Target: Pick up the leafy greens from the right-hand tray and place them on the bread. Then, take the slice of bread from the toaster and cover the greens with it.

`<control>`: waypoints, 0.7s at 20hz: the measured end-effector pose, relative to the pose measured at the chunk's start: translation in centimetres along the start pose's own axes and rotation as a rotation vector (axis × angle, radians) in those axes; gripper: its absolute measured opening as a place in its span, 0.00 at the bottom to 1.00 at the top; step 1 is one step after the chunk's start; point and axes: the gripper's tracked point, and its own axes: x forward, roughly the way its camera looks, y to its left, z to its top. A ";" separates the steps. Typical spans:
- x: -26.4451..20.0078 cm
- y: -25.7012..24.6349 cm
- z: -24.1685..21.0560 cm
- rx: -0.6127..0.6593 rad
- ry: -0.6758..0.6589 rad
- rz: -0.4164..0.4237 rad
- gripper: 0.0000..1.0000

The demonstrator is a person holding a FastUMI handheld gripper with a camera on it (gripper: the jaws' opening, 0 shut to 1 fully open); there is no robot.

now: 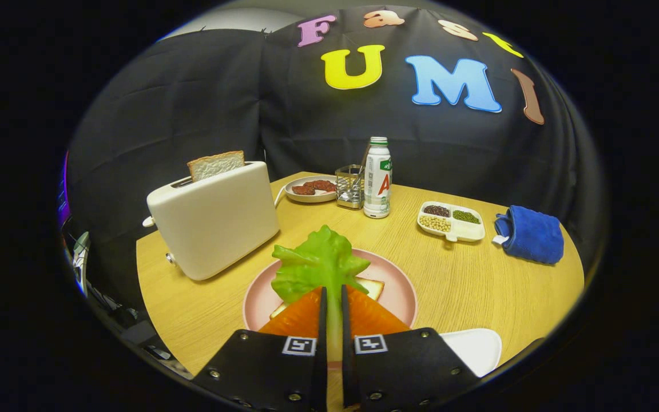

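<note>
My gripper [334,292] is shut on the stem of the leafy greens [318,266], a bright green lettuce leaf that fans out just ahead of the fingertips. The leaf hangs above a pink plate [401,286] on which a slice of bread [372,286] lies, mostly hidden behind the fingers and the leaf. To the left stands a cream toaster [215,220] with a second slice of bread [216,165] sticking up out of its slot. A white tray [475,349] lies beside the right finger, near the table's front edge.
Beyond the pink plate stand a bottle [377,178], a metal holder [350,186] and a dish of red food [312,187]. A divided tray of beans [451,221] and a folded blue cloth [530,233] lie at the right of the round wooden table [489,286].
</note>
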 end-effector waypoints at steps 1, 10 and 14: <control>0.1 -0.4 0.1 -0.011 -0.003 -0.021 0.12; -3.6 -4.7 3.1 -0.118 -0.103 -0.187 0.23; -7.7 -7.9 4.9 -0.125 -0.158 -0.284 0.21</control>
